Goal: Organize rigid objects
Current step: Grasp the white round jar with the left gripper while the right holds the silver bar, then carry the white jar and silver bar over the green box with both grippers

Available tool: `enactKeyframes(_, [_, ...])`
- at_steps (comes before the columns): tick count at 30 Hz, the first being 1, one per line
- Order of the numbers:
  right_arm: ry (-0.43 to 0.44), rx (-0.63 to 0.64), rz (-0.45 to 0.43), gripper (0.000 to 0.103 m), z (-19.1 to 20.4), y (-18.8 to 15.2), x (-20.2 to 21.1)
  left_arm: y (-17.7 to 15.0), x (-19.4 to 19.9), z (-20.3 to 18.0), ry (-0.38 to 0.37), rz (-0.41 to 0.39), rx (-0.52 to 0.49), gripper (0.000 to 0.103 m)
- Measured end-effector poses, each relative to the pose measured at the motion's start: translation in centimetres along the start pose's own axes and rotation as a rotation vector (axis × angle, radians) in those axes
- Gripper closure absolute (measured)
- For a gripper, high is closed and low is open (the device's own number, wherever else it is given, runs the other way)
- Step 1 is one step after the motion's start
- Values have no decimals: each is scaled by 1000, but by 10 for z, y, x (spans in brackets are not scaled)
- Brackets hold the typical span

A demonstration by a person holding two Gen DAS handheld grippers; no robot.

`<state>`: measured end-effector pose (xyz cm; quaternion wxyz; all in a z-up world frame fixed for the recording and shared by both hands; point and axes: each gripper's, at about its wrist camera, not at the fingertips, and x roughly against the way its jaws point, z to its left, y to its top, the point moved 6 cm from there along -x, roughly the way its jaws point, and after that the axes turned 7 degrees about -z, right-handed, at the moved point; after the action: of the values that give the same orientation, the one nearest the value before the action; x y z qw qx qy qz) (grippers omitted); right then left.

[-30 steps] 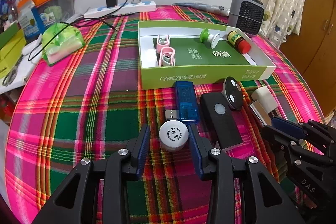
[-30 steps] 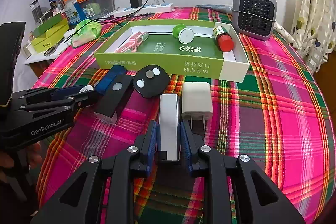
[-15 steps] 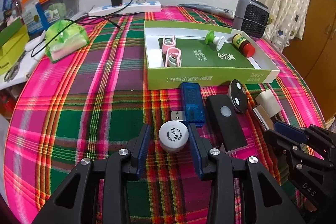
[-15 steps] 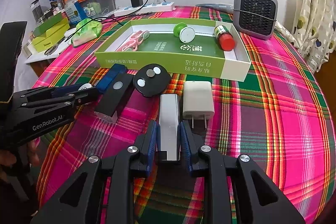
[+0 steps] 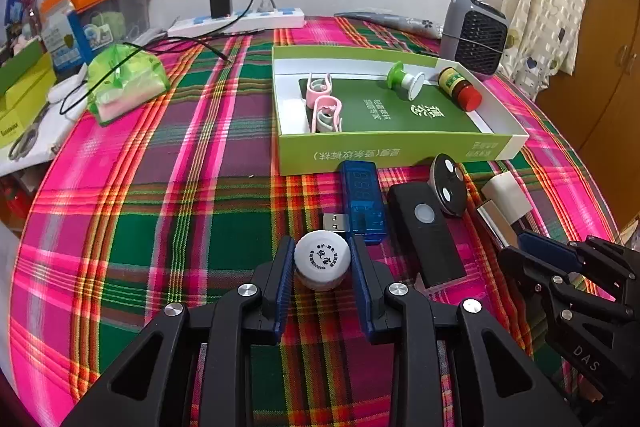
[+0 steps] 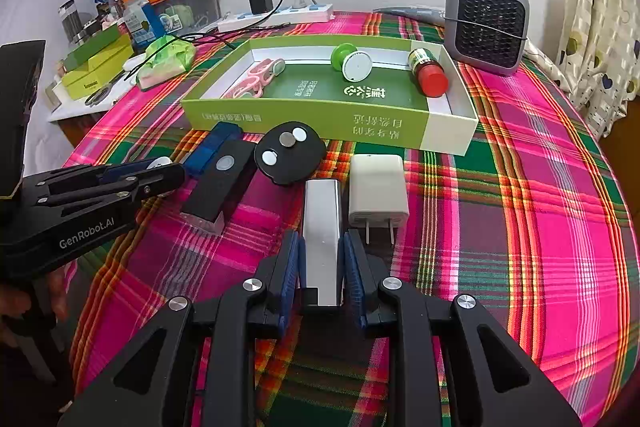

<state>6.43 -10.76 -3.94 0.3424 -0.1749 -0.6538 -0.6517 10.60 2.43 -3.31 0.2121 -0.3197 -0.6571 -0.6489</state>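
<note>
Left wrist view: left gripper (image 5: 322,265) fingers had just been closing, pads pressed on white bottle cap (image 5: 322,259) on tabletop. Right gripper (image 6: 321,269) pinched silver block (image 6: 323,227). Green box (image 5: 384,151) held pink clips (image 5: 326,105), spool, red-capped bottle (partly sorted). Outside box: blue USB tester (image 5: 363,201), black remote (image 5: 426,231), black disc, white charger (image 6: 377,191).

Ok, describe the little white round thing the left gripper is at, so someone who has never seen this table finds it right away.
Start at the green box on the plaid tablecloth, then come toward the camera past the blue USB tester. The white bottle cap sits between the left gripper's blue pads, the only round white piece with printed black characters.
</note>
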Motion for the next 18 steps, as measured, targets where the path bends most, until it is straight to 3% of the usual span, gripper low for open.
enactKeyframes(18, [13,11,-32,78,3,5,10,8,17,0,-1,-43,-5,76])
